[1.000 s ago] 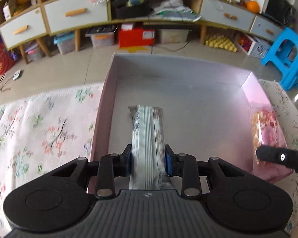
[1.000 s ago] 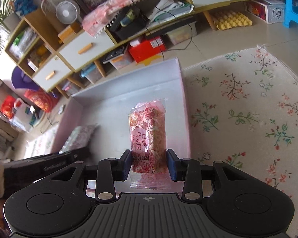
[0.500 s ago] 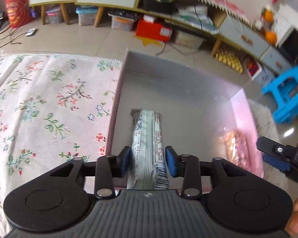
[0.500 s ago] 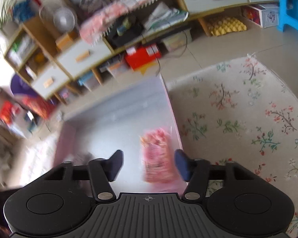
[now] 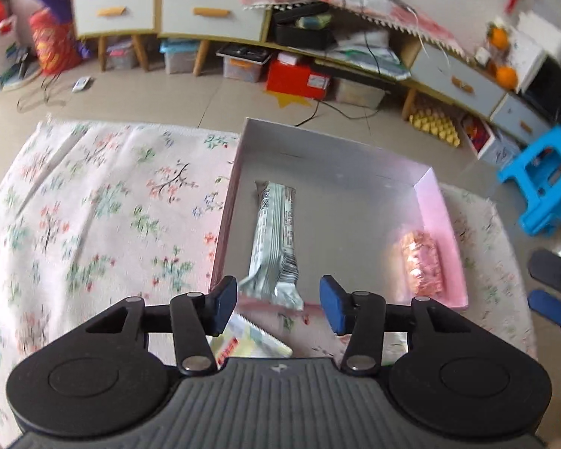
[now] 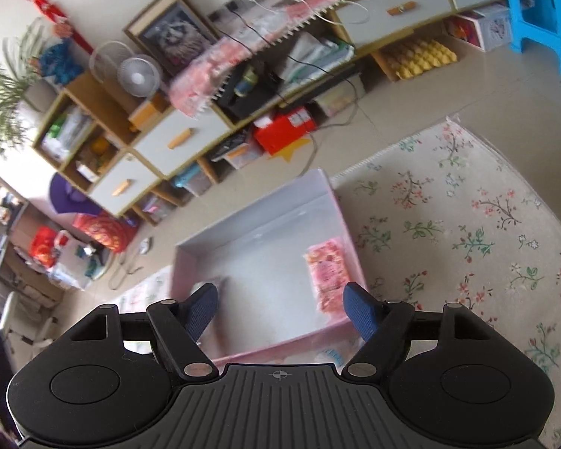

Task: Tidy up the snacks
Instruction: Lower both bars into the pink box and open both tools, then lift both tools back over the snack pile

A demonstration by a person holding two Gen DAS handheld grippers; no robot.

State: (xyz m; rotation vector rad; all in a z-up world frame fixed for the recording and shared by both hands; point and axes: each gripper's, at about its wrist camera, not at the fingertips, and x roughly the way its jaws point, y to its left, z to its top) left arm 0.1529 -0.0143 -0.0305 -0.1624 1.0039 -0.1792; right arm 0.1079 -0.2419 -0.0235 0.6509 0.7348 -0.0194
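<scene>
A pink box (image 5: 437, 202) with a grey floor sits on the flowered tablecloth. A long silver-green snack bar (image 5: 275, 239) lies inside along its left wall, its near end resting on the front rim. A pink snack packet (image 5: 420, 258) lies by the right wall; it also shows in the right wrist view (image 6: 327, 273). My left gripper (image 5: 278, 303) is open and empty, pulled back above the box's front edge. My right gripper (image 6: 280, 310) is open and empty, above the box (image 6: 258, 232) near its front rim.
A yellow-white snack packet (image 5: 247, 340) lies on the cloth under my left gripper. Another packet edge (image 6: 329, 355) shows in front of the box. The flowered tablecloth (image 5: 93, 217) spreads left and right. A blue stool (image 5: 542, 183) and low cabinets (image 5: 205, 15) stand beyond the table.
Both grippers opened and let go of their snacks, which now lie in the box. Both grippers drew back and upward from the box.
</scene>
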